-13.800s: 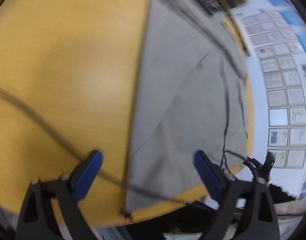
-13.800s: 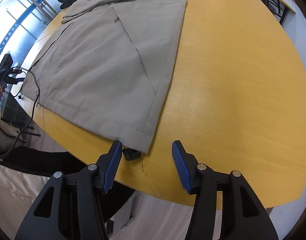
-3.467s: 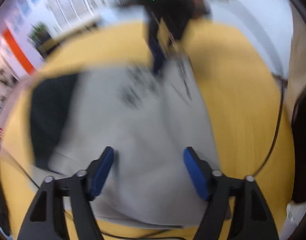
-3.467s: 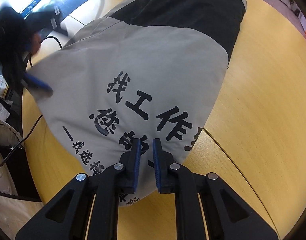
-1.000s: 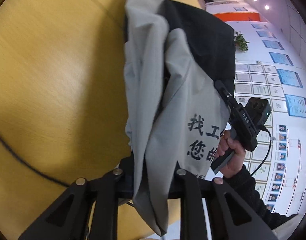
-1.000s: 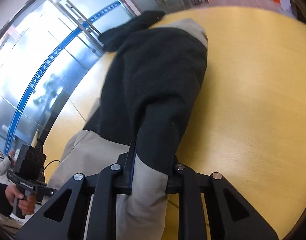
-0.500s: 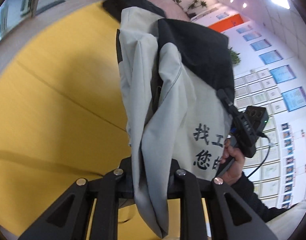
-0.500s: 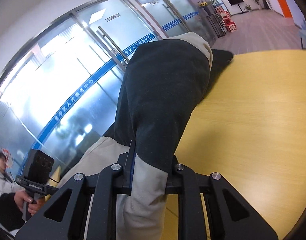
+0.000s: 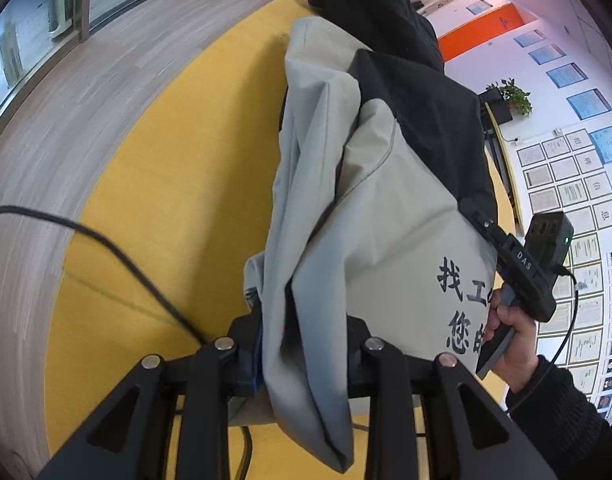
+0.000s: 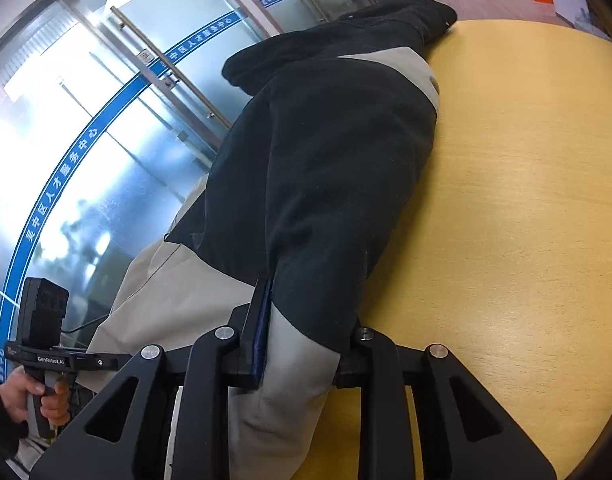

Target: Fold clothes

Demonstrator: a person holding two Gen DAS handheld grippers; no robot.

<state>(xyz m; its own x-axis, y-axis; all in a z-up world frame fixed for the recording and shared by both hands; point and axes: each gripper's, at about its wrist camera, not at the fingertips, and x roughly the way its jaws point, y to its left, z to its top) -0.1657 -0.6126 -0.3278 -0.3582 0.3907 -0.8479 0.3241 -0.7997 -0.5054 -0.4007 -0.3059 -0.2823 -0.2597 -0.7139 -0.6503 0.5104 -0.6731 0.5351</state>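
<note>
A grey and black jacket (image 9: 378,208) with black printed characters hangs lifted above the yellow table (image 9: 193,168). Its far end still rests on the tabletop. My left gripper (image 9: 301,344) is shut on a grey edge of the jacket, with folds draping over the fingers. In the right wrist view the jacket (image 10: 326,168) shows mostly black cloth. My right gripper (image 10: 301,344) is shut on its grey and black edge. The other gripper (image 9: 522,268) appears at the right of the left wrist view, held by a hand (image 9: 506,336).
A black cable (image 9: 117,256) runs across the table's left part. The round table edge (image 9: 117,148) borders a grey wood floor. Glass doors (image 10: 117,112) stand behind the jacket. Framed papers (image 9: 578,184) cover the far wall. Bare tabletop (image 10: 526,200) lies right of the jacket.
Both grippers have kept their hold and raised the jacket higher, tilting the views toward the room. More of the cloth now hangs off the table.
</note>
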